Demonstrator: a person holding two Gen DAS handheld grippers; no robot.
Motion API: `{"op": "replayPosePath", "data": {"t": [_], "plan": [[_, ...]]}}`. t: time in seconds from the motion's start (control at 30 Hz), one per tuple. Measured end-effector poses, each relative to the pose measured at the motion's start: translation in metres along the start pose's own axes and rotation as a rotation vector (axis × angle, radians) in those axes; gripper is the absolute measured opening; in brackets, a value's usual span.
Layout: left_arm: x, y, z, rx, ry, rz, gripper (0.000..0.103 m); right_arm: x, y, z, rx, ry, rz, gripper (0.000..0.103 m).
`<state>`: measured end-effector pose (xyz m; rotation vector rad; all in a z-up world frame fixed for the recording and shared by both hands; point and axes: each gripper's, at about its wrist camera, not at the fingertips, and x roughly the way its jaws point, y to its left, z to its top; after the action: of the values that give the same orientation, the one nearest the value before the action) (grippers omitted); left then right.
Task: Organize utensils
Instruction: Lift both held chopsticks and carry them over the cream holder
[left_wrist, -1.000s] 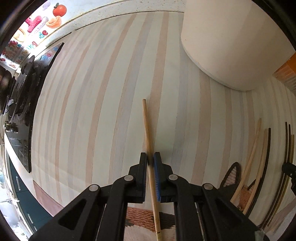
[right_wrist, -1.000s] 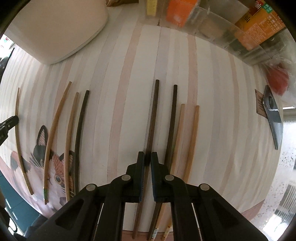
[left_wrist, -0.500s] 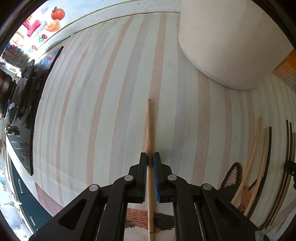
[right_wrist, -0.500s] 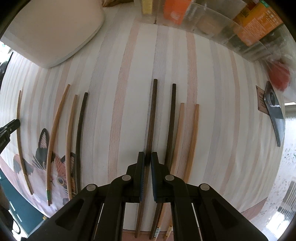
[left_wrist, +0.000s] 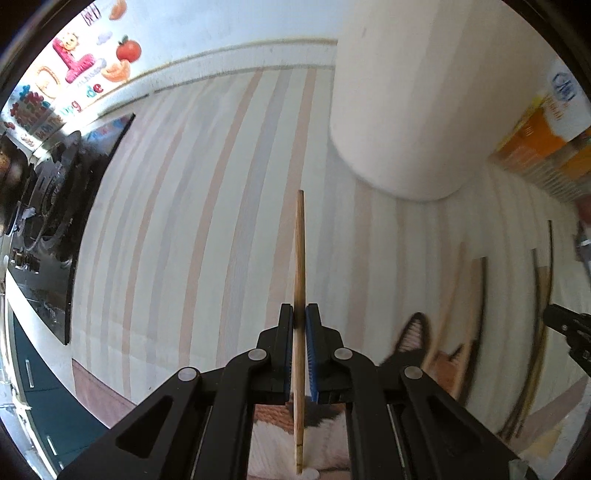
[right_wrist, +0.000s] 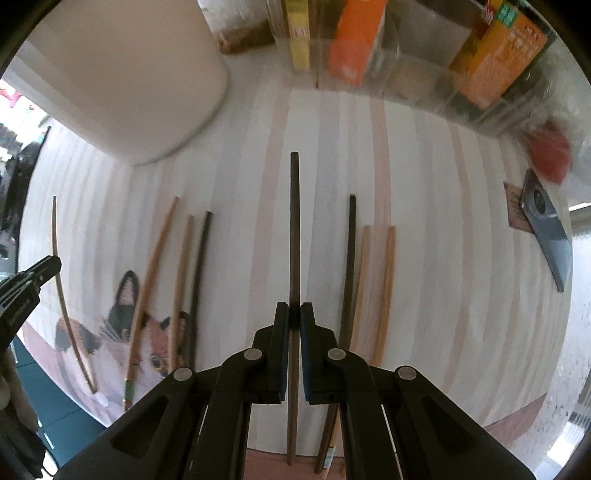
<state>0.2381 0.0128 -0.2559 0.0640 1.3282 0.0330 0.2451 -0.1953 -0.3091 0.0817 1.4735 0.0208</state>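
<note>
While both grippers point steeply down at the striped mat, each clamps one chopstick. The left gripper is pinched tight on a light wooden chopstick, whose long axis runs straight ahead between the fingers, tip toward the white container, its butt end below the jaws over the cat picture. The right gripper is likewise closed narrowly on a dark brown chopstick, lying along the fingers' line, its tip toward the boxes at the mat's far edge. Just right of it, three more chopsticks lie on the mat side by side, roughly parallel; another group lies to the left near the cat picture.
</note>
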Motion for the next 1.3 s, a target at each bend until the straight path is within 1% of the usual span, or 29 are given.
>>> {"op": "replayPosePath", "data": {"t": [0.1,0.3,0.43,0.5,0.57,0.67,0.83,0.93,1.0,1.13,1.2,1.3], "plan": [[-0.022,0.002,-0.004,-0.008,-0.037,-0.023,0.004,-0.015,-0.002,-0.003,0.000,-0.032,0.022,0.006],[-0.072,0.010,-0.006,-0.025,-0.142,-0.060,0.004,-0.057,-0.008,-0.011,0.014,-0.134,0.069,0.006],[-0.101,0.015,0.005,-0.035,-0.217,-0.071,0.004,-0.085,-0.012,-0.002,0.017,-0.204,0.093,0.006],[-0.118,0.018,0.012,-0.044,-0.261,-0.082,0.004,-0.107,-0.011,0.001,0.021,-0.264,0.104,0.006],[-0.140,0.021,0.021,-0.057,-0.319,-0.097,0.004,-0.124,-0.011,0.010,0.019,-0.306,0.103,0.006],[-0.175,0.026,0.040,-0.075,-0.406,-0.124,0.004,-0.156,-0.008,0.023,0.027,-0.383,0.137,0.006],[-0.235,0.034,0.074,-0.093,-0.548,-0.170,0.004,-0.218,0.007,0.062,0.021,-0.522,0.199,0.006],[-0.269,0.035,0.096,-0.097,-0.618,-0.182,0.004,-0.253,0.019,0.088,0.002,-0.598,0.203,0.006],[-0.285,0.035,0.113,-0.107,-0.644,-0.208,0.004,-0.274,0.027,0.109,-0.006,-0.652,0.200,0.006],[-0.292,0.032,0.143,-0.123,-0.660,-0.230,0.004,-0.302,0.042,0.139,-0.015,-0.726,0.194,0.006],[-0.288,0.029,0.158,-0.128,-0.648,-0.237,0.004,-0.309,0.050,0.154,-0.012,-0.758,0.188,0.006],[-0.271,0.023,0.180,-0.132,-0.612,-0.238,0.004,-0.307,0.058,0.174,0.000,-0.779,0.191,0.006]]}}
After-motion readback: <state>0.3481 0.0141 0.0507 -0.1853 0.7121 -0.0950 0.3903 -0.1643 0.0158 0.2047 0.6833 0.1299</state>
